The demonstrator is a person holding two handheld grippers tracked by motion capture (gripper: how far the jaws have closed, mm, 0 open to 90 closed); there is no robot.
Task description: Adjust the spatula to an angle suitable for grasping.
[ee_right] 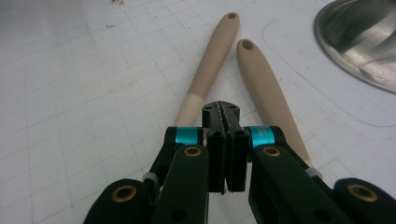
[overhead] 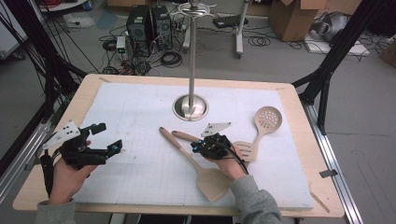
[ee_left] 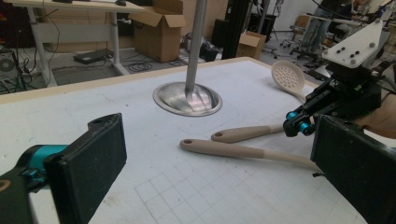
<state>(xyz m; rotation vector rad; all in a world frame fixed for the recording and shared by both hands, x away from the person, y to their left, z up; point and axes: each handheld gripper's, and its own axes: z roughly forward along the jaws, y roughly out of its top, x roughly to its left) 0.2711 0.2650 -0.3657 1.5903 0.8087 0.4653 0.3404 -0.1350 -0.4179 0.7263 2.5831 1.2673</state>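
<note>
Two beige utensils lie crossed near the table's middle: a solid spatula (overhead: 212, 179) (ee_left: 233, 150) (ee_right: 210, 60) and a slotted spatula (overhead: 245, 149) (ee_left: 247, 134) (ee_right: 266, 88). My right gripper (overhead: 194, 146) (ee_left: 292, 125) (ee_right: 226, 112) hovers low over their handles, shut, its pads pressed together with nothing between them. My left gripper (overhead: 108, 137) (ee_left: 219, 172) is held at the left of the mat, open and holding nothing, pointing toward the handles. A round skimmer spoon (overhead: 267, 120) (ee_left: 287, 77) lies to the right.
A metal stand with a tall pole rises from a round base (overhead: 190, 107) (ee_left: 187, 99) (ee_right: 359, 42) at the back middle of the white gridded mat (overhead: 135, 112). Boxes, cables and computers sit on the floor beyond the table.
</note>
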